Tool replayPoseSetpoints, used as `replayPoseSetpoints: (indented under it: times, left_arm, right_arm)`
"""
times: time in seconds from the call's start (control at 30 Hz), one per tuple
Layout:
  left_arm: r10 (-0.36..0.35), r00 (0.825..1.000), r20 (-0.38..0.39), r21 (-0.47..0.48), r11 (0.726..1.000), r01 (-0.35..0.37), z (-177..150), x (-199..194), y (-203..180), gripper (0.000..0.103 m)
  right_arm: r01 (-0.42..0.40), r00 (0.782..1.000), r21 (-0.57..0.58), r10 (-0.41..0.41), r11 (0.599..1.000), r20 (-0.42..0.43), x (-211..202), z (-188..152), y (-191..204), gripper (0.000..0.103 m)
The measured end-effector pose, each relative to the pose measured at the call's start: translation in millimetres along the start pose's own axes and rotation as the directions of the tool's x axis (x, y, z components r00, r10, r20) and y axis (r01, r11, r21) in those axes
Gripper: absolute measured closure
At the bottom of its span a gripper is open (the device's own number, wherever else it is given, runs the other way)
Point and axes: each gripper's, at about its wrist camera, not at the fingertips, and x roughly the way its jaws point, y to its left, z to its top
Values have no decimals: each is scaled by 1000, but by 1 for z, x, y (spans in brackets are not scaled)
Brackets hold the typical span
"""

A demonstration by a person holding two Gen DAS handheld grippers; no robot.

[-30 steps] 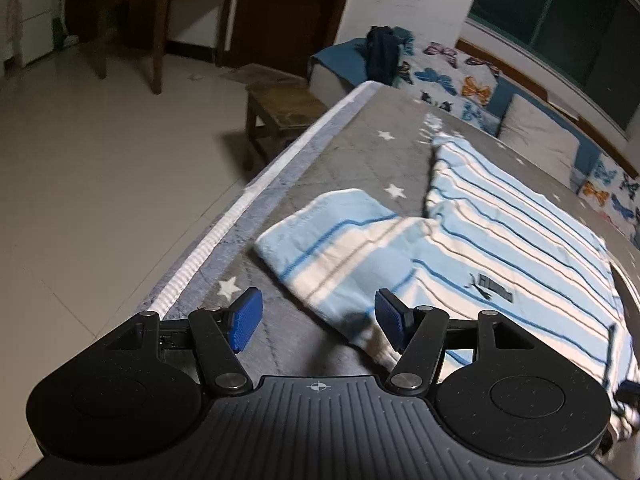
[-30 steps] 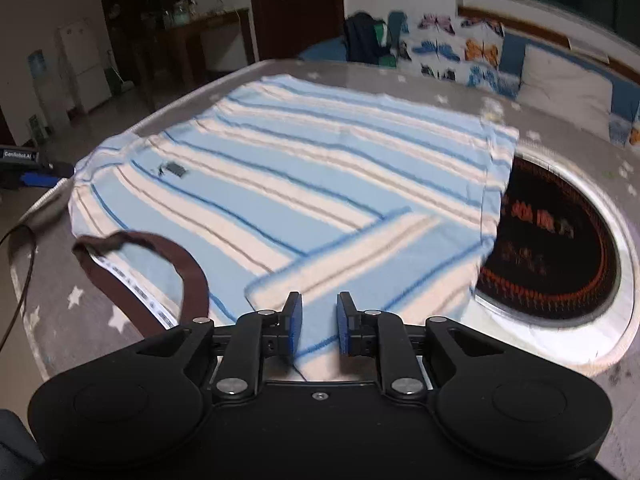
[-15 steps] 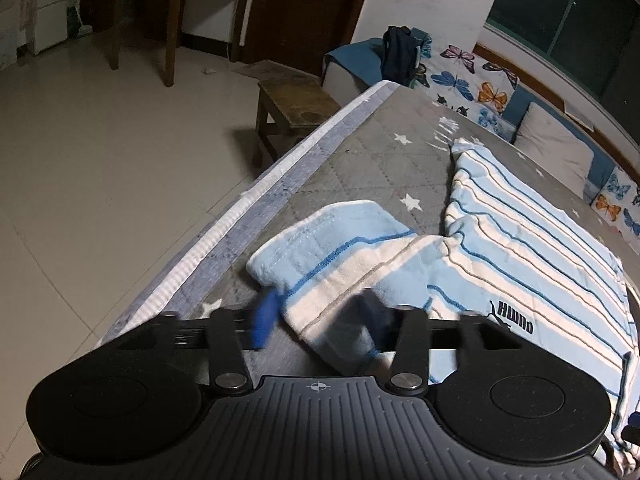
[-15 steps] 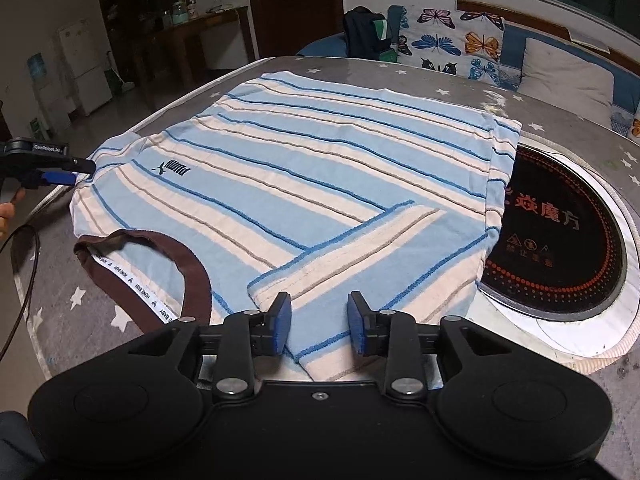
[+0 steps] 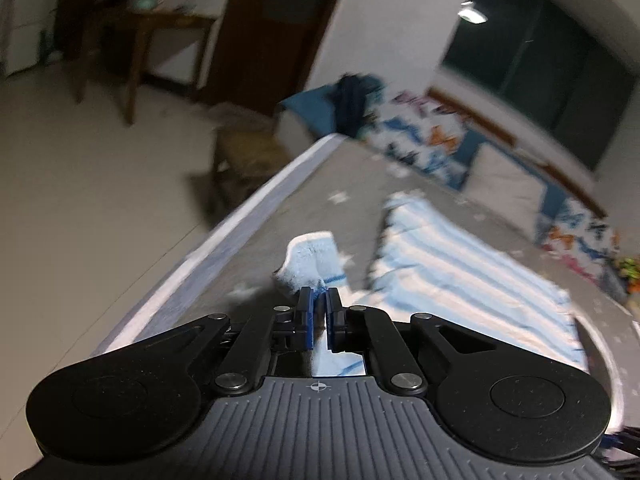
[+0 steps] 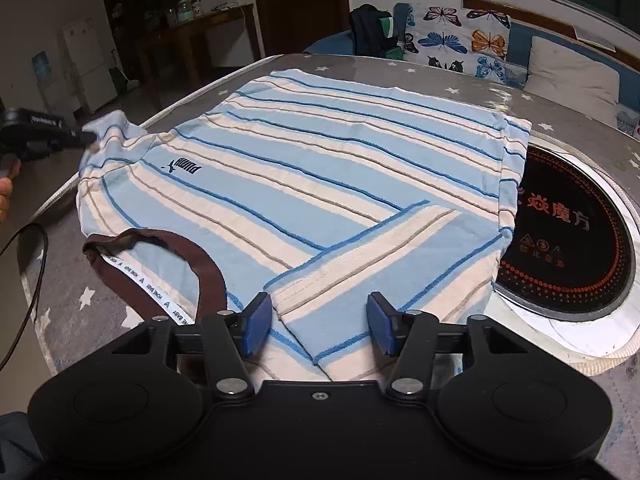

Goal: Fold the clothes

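A light blue and cream striped T-shirt (image 6: 320, 152) with a brown collar (image 6: 160, 264) lies flat on the grey star-patterned table cover (image 6: 560, 120). One sleeve (image 6: 360, 256) is folded in over the chest. My right gripper (image 6: 318, 322) hovers at that sleeve's hem. Its jaws are opening, and the cloth lies between the pads without being pressed. My left gripper (image 5: 319, 300) is shut on the other sleeve (image 5: 312, 256) and holds it raised off the table. In the right wrist view the left gripper (image 6: 86, 136) pinches that sleeve at the far left edge.
A black round hob plate (image 6: 568, 240) is set in the table right of the shirt. A cable (image 6: 28, 272) hangs by the left table edge. Behind the table stand a butterfly-print sofa (image 6: 460, 44) with a dark bag (image 6: 370, 28), and a wooden stool (image 5: 244, 152).
My left gripper closed on the spread sleeve and lifted it, and its view tilted upward. My right gripper's jaws spread apart and let go of the folded sleeve.
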Motion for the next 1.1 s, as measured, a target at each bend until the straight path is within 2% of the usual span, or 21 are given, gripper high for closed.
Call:
replayPoseSetpoints:
  times: [0.07,0.13,0.3,0.37,0.4,0.53,0.6,0.67,0.73,0.8,1.1]
  left_arm:
    - [-53,999,12,32,998,52,0,-5,-11,97]
    - [-134,991,2,74,988,134,-1,-8,-27,97]
    - [-240,967,-83,140,958,250,-17,3,-57,97]
    - [-263,956,-127,172,944,283,-26,5,-66,97]
    - [-260,957,-126,182,943,280,-29,3,-66,97]
    - [-202,975,-94,142,967,214,-30,-2,-50,96]
    - [-104,992,-73,98,989,110,-29,-6,-32,92]
    - [-6,999,-53,59,998,9,-27,-8,-15,77]
    - [96,994,-43,8,995,-96,-25,-9,4,68]
    - [177,982,-61,-61,982,-181,-24,-4,26,68]
    - [205,969,-139,-147,963,-225,-25,19,42,60]
  right_arm:
    - [1,1000,0,-1,1000,-1,0,0,0,37]
    - [1,1000,-1,-1,1000,-2,1,0,1,25]
    - [2,1000,-1,-2,1000,-3,0,-1,1,24]
    - [0,1000,3,0,1000,-2,0,-1,0,24]
    - [0,1000,5,0,1000,-2,-1,-1,0,24]
    - [-6,1000,0,6,1000,-6,0,-1,-1,22]
    - [-11,1000,1,11,1000,-6,1,-1,-2,21]
    - [-10,1000,-3,10,1000,-5,2,-1,-3,21]
    - [-13,1000,-2,13,1000,-3,2,-3,-2,19]
    - [-17,1000,-1,17,1000,-2,2,-3,-1,17]
    - [-13,1000,0,13,1000,-6,3,-4,1,14]
